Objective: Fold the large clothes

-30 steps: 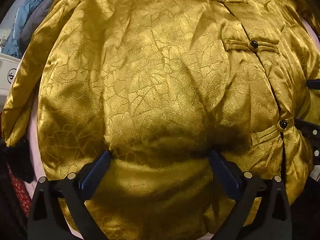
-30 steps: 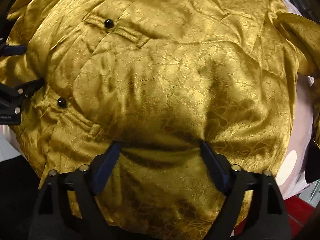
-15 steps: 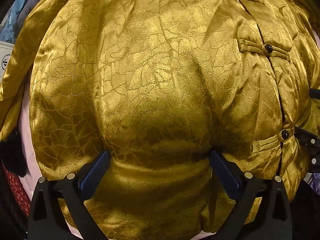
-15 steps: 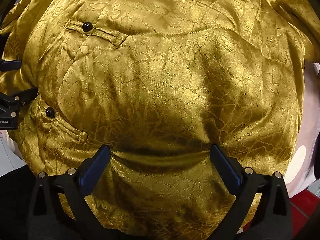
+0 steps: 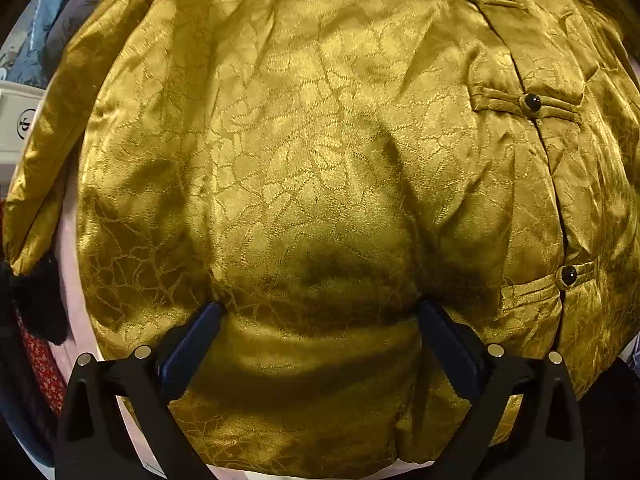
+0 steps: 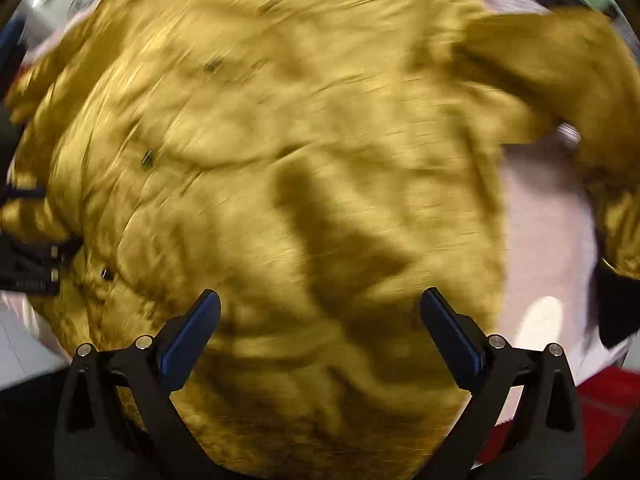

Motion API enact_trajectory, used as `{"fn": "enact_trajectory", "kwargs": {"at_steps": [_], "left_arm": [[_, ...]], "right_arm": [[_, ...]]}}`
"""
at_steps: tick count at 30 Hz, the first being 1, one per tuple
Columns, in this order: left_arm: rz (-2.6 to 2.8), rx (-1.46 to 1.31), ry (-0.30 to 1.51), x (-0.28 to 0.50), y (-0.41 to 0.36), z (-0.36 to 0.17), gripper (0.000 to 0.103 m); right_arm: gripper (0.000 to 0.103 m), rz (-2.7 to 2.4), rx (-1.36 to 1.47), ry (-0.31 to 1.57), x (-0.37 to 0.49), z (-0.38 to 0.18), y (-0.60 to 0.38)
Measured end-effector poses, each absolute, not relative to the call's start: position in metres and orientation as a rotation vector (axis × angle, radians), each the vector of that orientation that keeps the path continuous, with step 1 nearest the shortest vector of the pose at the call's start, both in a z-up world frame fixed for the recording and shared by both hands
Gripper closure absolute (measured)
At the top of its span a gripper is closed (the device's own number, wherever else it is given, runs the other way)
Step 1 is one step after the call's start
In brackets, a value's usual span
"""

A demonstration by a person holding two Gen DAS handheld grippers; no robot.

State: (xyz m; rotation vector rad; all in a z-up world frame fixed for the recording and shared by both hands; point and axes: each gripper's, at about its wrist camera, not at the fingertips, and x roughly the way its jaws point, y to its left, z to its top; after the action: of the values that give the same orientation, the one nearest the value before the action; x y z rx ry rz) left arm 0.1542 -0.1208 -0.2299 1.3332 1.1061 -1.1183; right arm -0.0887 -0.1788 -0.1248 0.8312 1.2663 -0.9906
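Observation:
A shiny gold padded jacket (image 5: pixel 312 152) with black knot buttons (image 5: pixel 531 102) lies spread flat, front up, and fills both views. My left gripper (image 5: pixel 320 312) is open, its blue fingertips (image 5: pixel 200 332) pressed into the fabric near the hem. My right gripper (image 6: pixel 320 304) is open and empty, lifted a little above the jacket (image 6: pixel 304 160); this view is motion-blurred. The jacket's right sleeve (image 6: pixel 560 76) lies out to the upper right. The left gripper's black body (image 6: pixel 28 264) shows at the right view's left edge.
The jacket lies on a pale pink surface (image 6: pixel 548 240). Blue-grey clothes (image 5: pixel 44 36) lie at the far left and a white box (image 5: pixel 16 120) beside them. Red cloth (image 6: pixel 600 408) shows at the lower right, red patterned cloth (image 5: pixel 40 364) at the lower left.
My right gripper has lifted off the jacket and pulled back, fast enough to blur its view. My left gripper stays pressed into the fabric, shifted slightly.

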Motion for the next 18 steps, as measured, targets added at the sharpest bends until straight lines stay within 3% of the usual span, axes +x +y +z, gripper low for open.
{"fn": "enact_trajectory", "kwargs": {"at_steps": [6,12,18], "left_arm": [[-1.147,1.201,1.066,0.152,-0.14,-0.196,0.008],[-1.133,1.102,1.076,0.144,-0.174,-0.171,0.008],[-1.151,1.126,1.07,0.107,-0.186,-0.162,0.008]], "right_arm": [[0.005,-1.33,0.98,0.968,-0.227,-0.079,-0.219],[0.005,-1.566,1.076,0.902,-0.337,-0.074,-0.22],[0.005,-1.664,1.054,0.831,-0.384,-0.058,-0.211]]}}
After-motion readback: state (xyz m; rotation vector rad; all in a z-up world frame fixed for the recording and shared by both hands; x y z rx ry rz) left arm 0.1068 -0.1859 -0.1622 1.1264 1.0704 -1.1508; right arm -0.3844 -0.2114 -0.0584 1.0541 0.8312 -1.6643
